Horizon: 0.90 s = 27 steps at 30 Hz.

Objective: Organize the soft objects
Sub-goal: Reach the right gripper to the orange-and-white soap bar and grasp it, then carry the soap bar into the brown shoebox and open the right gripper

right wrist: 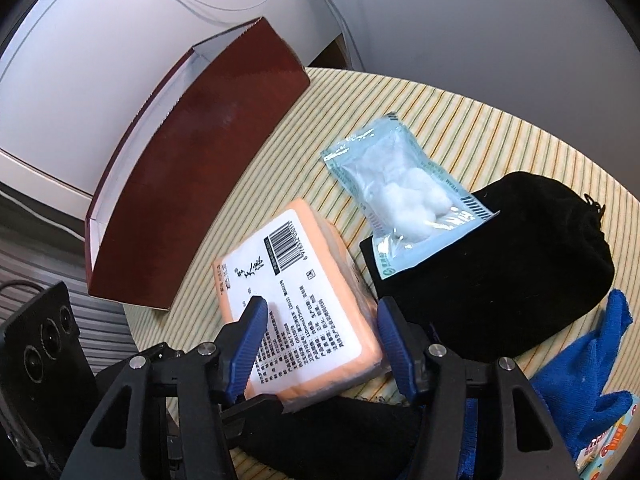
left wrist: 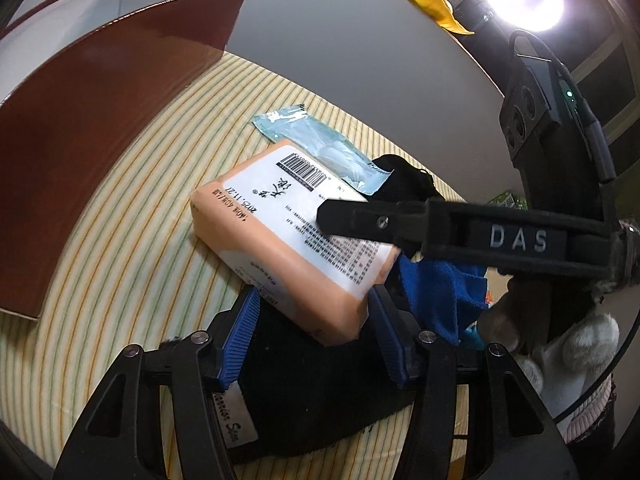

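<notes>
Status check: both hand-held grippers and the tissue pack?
Left hand-held gripper, right hand-held gripper: jaws astride orange tissue pack, grip unconfirmed. Pack lies partly on black cloth. Cotton bag on black pouch, beyond the pack.

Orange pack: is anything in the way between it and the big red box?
Nothing visible. Only bare striped mat lies between the orange pack and the red box. The box's wall faces it, so it probably needs lifting over.

Both wrist cameras look steeply down along their blue-padded fingers, close over the striped mat point(left wrist: 120, 208), sharing the orange tissue pack point(left wrist: 280, 256) point(right wrist: 296, 300), the cotton-ball packet point(right wrist: 400, 200) and the brown box point(right wrist: 192, 184).
</notes>
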Each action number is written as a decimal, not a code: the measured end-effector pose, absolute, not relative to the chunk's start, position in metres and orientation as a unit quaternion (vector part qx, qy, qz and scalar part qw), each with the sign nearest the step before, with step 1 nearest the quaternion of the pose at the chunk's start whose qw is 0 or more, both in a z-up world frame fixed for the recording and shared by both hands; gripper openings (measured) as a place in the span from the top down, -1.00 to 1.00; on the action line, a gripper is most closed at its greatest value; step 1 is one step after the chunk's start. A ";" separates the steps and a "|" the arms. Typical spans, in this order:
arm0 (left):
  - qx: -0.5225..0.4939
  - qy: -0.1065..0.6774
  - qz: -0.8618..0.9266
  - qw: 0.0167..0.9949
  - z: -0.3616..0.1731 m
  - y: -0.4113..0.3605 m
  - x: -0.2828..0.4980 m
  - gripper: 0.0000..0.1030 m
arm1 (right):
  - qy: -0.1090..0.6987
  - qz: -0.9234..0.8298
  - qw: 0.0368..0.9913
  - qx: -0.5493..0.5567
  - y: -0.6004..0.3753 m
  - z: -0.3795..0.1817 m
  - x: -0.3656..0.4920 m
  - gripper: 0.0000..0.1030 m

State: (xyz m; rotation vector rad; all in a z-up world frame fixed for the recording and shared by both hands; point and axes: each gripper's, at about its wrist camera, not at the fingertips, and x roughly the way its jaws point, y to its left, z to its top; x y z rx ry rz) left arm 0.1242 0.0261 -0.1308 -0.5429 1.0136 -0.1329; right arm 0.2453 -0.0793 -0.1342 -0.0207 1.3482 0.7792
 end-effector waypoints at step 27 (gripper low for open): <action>-0.215 0.412 -0.051 0.884 -0.085 0.035 0.101 0.02 | 0.561 0.364 0.742 -0.035 -0.060 -0.080 0.209 0.04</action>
